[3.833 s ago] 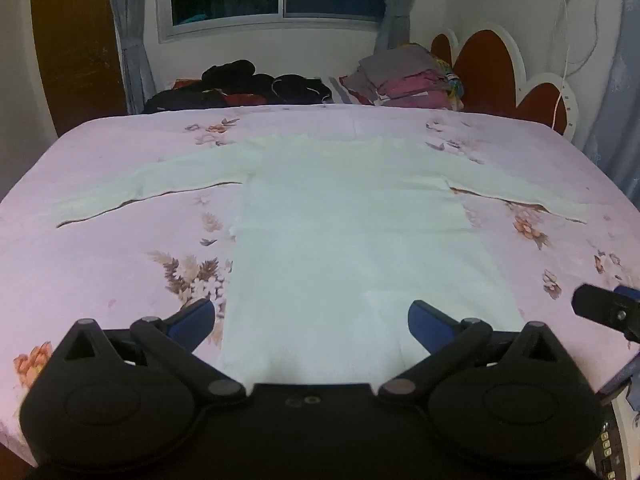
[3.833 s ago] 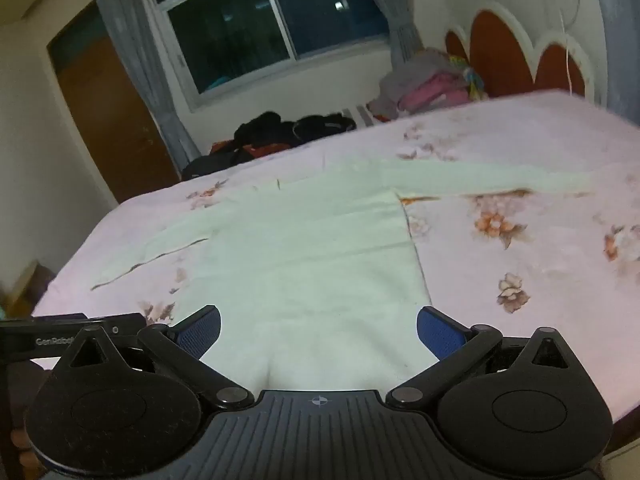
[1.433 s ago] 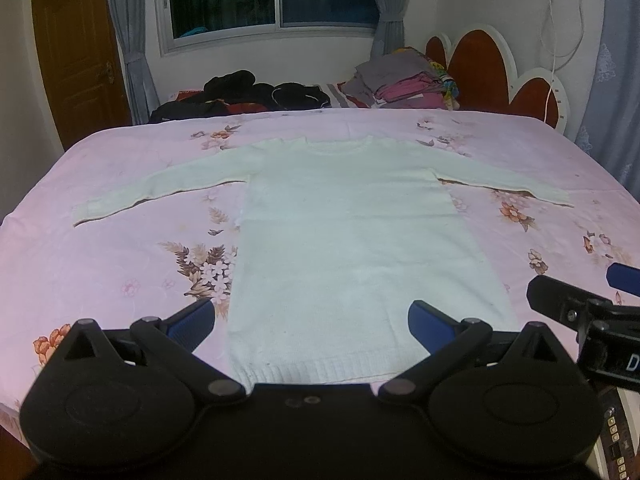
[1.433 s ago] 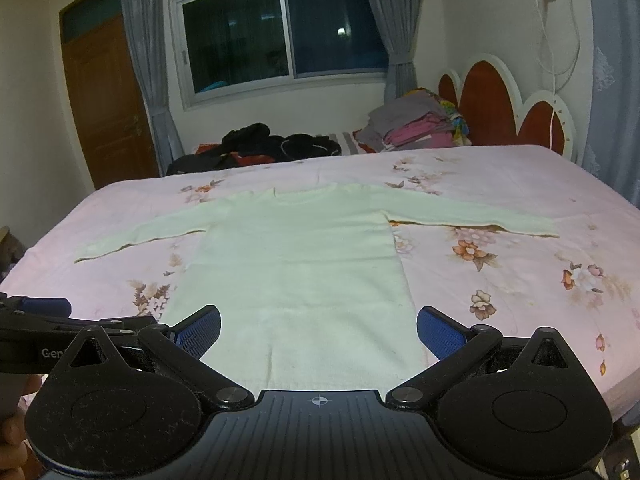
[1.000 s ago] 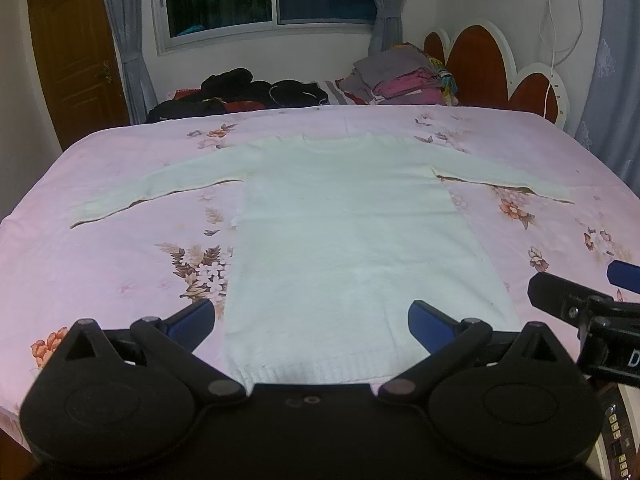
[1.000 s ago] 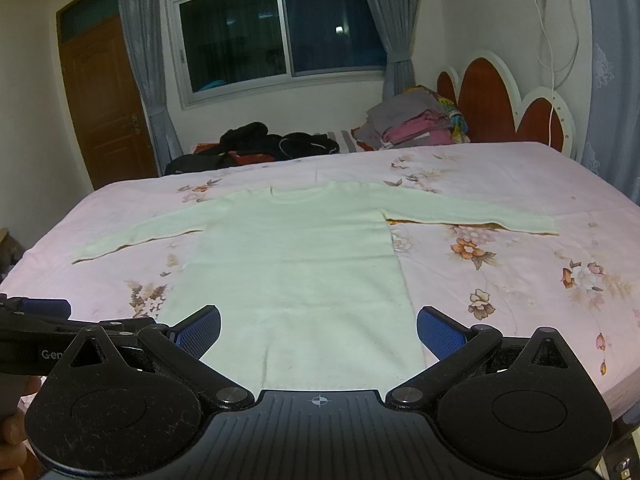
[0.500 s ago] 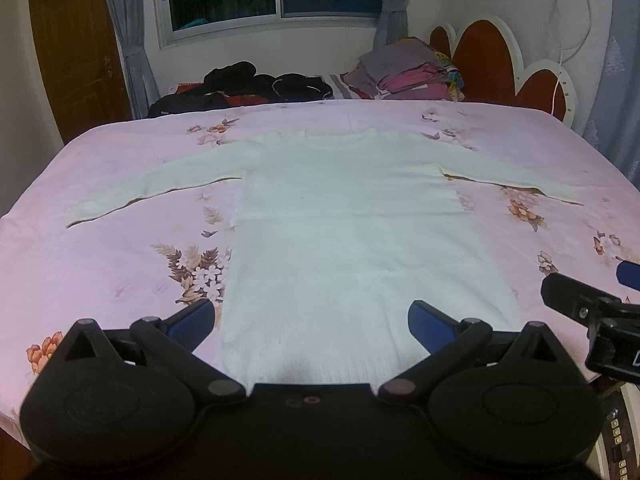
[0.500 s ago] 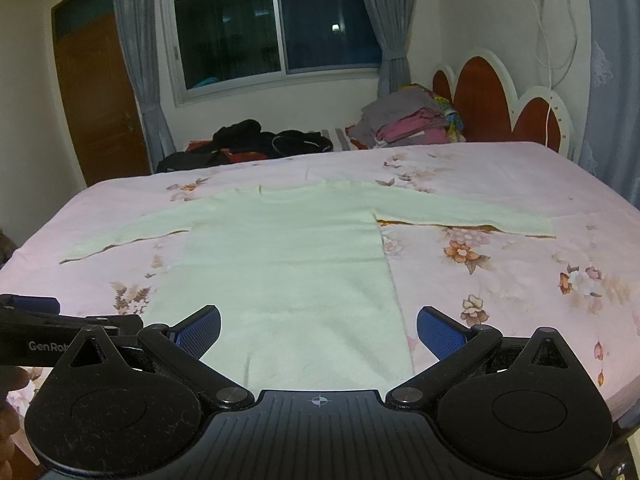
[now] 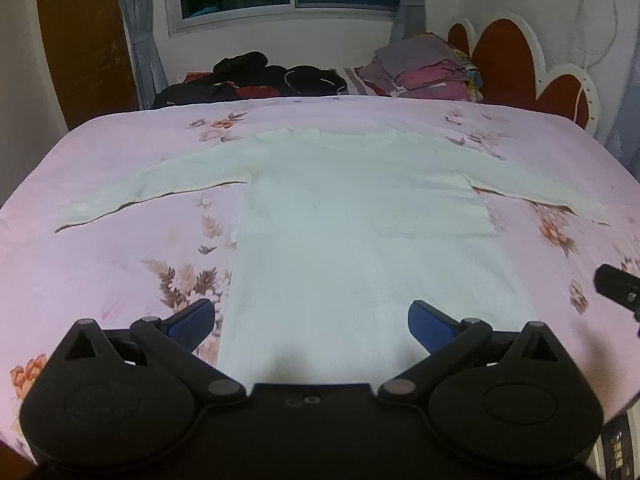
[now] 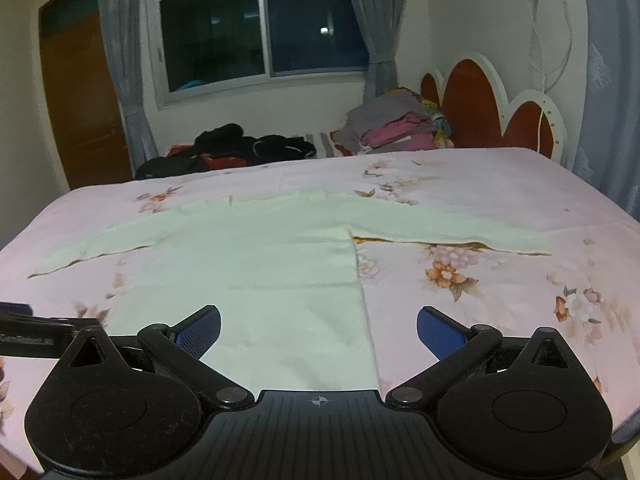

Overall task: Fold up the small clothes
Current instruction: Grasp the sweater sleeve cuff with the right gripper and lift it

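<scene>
A pale long-sleeved sweater [image 9: 360, 232] lies flat on the pink floral bed [image 9: 100, 264], both sleeves spread out, neck at the far side. It also shows in the right wrist view [image 10: 256, 264]. My left gripper [image 9: 310, 326] is open and empty, over the sweater's near hem, left of centre. My right gripper [image 10: 319, 332] is open and empty, over the hem's right corner. The right gripper's tip shows at the left wrist view's right edge [image 9: 616, 286]; the left gripper shows at the right wrist view's left edge [image 10: 36, 336].
Dark clothes [image 9: 248, 78] are heaped at the bed's far side, with a stack of folded clothes [image 9: 424, 68] beside them. A red scalloped headboard [image 9: 516, 68] stands at the right. A window and curtains are behind, a wooden door at far left.
Both grippers have come lower and closer over the sweater's near hem; the hem edge has slipped under the view. Both jaws stay open.
</scene>
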`<state>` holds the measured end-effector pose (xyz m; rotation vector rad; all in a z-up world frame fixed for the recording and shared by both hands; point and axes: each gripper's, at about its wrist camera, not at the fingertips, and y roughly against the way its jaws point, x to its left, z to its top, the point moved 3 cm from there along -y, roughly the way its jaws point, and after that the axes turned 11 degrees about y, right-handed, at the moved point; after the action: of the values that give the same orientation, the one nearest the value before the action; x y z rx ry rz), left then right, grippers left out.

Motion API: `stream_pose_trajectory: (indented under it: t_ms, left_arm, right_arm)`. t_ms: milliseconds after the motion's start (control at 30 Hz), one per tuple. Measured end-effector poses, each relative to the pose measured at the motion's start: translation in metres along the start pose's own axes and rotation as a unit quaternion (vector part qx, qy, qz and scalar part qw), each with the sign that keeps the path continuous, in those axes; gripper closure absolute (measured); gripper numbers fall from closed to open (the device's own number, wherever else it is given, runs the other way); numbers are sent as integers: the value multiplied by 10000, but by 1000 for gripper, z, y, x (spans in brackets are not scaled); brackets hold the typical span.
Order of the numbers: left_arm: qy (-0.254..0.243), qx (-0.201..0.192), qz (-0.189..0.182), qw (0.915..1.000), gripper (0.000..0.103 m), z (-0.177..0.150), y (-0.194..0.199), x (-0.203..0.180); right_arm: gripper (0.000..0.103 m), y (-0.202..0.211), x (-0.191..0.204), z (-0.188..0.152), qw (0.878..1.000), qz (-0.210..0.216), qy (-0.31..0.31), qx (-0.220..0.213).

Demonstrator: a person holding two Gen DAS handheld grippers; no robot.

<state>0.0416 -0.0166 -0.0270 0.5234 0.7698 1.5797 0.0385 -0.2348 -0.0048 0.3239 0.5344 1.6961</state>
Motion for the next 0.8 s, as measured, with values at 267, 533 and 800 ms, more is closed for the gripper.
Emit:
stream_pose_trajectory:
  t_ms: [267,533,800]
  left_arm:
    - [-85,31,75,9999,0,28,-47,-11]
    - [-55,114,-28,9999,0,55,-99,-29]
    - [85,195,6,9998,0,77,-144,-48]
  right_arm:
    - [0,-54,-48,16,9994,-197,-280,89]
    - [0,-109,-100,29,9977,-344,-570,143]
    - [1,-163,-176,30,9928,-714,-906,333]
